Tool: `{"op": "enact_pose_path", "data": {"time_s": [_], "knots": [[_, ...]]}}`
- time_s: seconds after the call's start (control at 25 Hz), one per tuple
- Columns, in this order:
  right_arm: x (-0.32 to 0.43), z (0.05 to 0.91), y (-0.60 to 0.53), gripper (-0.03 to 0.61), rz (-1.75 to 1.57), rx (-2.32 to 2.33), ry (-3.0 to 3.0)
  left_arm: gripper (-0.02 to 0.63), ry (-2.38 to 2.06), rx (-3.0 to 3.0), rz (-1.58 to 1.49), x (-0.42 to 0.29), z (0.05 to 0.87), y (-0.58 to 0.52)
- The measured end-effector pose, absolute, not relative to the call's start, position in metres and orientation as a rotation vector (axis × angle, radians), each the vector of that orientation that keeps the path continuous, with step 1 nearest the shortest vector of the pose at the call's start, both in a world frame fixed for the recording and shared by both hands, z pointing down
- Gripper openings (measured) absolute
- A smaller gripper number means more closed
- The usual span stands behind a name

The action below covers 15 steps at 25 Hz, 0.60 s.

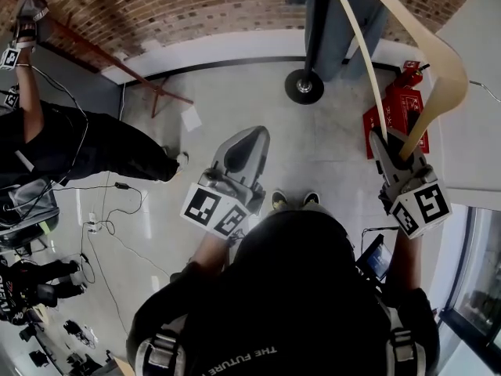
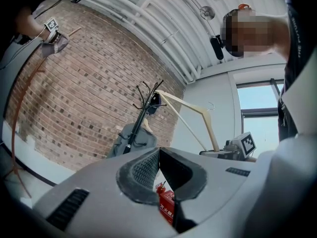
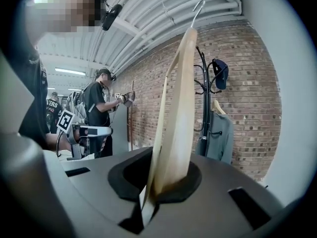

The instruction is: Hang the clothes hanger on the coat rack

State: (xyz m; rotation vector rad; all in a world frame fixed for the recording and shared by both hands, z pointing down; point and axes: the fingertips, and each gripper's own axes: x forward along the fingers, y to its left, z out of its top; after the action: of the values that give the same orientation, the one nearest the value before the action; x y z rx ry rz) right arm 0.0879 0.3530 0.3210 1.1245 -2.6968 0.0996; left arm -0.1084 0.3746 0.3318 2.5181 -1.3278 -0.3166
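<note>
well, we are not done yet. our right gripper (image 1: pixel 395 152) sits at the right of the head view. its jaws are pressed tight on one end of the wooden hanger (image 1: pixel 451 83). the hanger sticks up out of it. in the right gripper view its metal hook (image 3: pixel 198 7) is at the top of the frame, up in the air and touching nothing.

our left gripper (image 1: pixel 247 142) is in the middle of the head view. its jaws are closed together with nothing in them.

the coat rack (image 1: pixel 319 30) stands at the top middle of the head view, on the floor by the brick wall, well apart from us. in the right gripper view it is to the right of the hanger, with a grey jacket (image 3: pixel 221 135) and a dark cap (image 3: pixel 220 73) on it.

so the picking up is done. we think what is left is to go closer, lift the hook over a free arm of the rack, and let go.
</note>
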Motion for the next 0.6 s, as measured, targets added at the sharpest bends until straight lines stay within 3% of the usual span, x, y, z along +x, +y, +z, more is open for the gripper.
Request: {"op": "enact_pose_path", "data": {"time_s": [0.6], "knots": [[0.09,0.338,0.289,0.028,0.085,1.093,-2.668,0.02,-1.357,2.502,-0.282,-0.109,0.348,0.318]]}}
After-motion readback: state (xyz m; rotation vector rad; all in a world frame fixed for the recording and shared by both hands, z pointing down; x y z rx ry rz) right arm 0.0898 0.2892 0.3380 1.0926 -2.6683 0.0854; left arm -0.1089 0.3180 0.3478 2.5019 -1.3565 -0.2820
